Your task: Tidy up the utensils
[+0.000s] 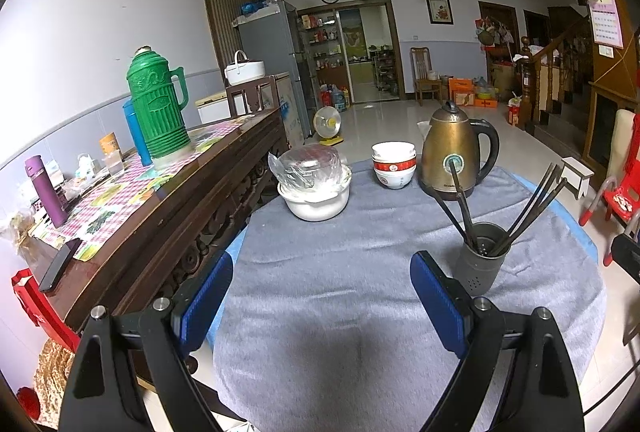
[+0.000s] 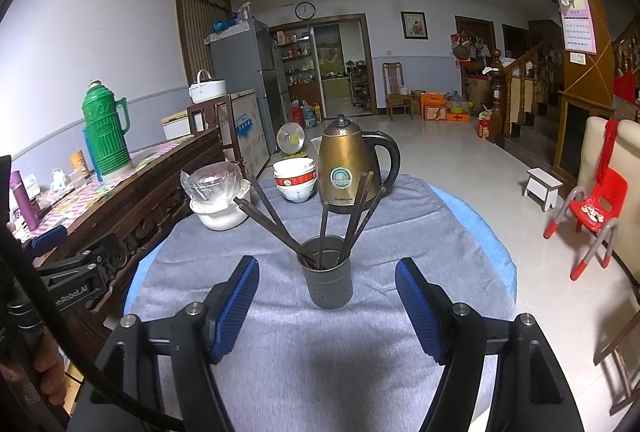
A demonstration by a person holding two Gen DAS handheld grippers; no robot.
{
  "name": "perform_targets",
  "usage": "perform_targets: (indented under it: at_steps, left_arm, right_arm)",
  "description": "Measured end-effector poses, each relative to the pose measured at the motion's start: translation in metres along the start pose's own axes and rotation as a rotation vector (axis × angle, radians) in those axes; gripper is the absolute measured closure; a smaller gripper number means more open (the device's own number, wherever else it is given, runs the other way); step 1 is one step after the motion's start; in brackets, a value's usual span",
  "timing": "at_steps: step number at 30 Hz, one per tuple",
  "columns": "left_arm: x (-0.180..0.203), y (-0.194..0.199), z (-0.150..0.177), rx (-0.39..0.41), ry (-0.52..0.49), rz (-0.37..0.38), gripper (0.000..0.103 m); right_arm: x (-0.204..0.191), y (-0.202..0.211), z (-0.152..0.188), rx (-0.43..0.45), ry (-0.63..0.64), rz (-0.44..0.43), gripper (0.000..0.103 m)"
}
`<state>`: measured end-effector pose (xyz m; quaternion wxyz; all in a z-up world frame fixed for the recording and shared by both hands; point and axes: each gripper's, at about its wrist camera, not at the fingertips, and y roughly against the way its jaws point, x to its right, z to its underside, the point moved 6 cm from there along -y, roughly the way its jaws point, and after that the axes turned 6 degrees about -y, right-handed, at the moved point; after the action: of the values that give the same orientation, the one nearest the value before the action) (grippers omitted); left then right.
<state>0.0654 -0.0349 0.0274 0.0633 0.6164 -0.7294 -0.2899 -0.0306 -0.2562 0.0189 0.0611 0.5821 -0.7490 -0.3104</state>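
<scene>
Your right claw (image 2: 327, 306) is spread wide and empty; the grey cup (image 2: 327, 282) with chopsticks (image 2: 352, 210) stands on the table (image 2: 280, 352) just ahead, between its fingers. Your left claw (image 1: 322, 296) is spread too, with the cup to its right.

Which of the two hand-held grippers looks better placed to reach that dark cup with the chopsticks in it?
The right gripper, probably: the utensil holder stands centred just beyond its open fingers. For the left gripper, also open, the holder sits off to the right.

Both wrist views face forward (sharing the chopstick holder (image 1: 482, 258) (image 2: 327, 272)).
</scene>
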Motion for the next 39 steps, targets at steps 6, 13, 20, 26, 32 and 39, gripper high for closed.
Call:
perform_targets:
  at_steps: [6, 13, 20, 26, 32, 39]
  left_arm:
    - [-0.0008, -0.0005, -0.0007, 0.001, 0.002, 0.001, 0.013]
    - [-0.0023, -0.0035, -0.0025, 0.007, 0.005, 0.006, 0.013]
    - [-0.0025, -0.0034, -0.0020, 0.008, 0.008, 0.007, 0.013]
    - [-0.0008, -0.0021, -0.0010, 0.011, 0.005, 0.007, 0.013]
    - [-0.0003, -0.0013, -0.0004, 0.011, 0.007, 0.009, 0.013]
    - [0.0000, -0.0009, -0.0001, 0.009, 0.005, 0.008, 0.013]
  right_arm:
    - [-0.0022, -0.0029, -0.0035, -0.005, 0.005, 0.007, 0.028]
    - [-0.0044, -0.0050, -0.0044, -0.006, 0.018, 0.016, 0.028]
    - [-0.0049, -0.0053, -0.0040, -0.007, 0.018, 0.018, 0.028]
    - [-0.0045, -0.0057, -0.0042, -0.006, 0.016, 0.019, 0.028]
    - [-0.0047, -0.0051, -0.0041, -0.005, 0.019, 0.018, 0.028]
    - [-0.0052, -0.0043, -0.0039, -0.006, 0.012, 0.022, 0.029]
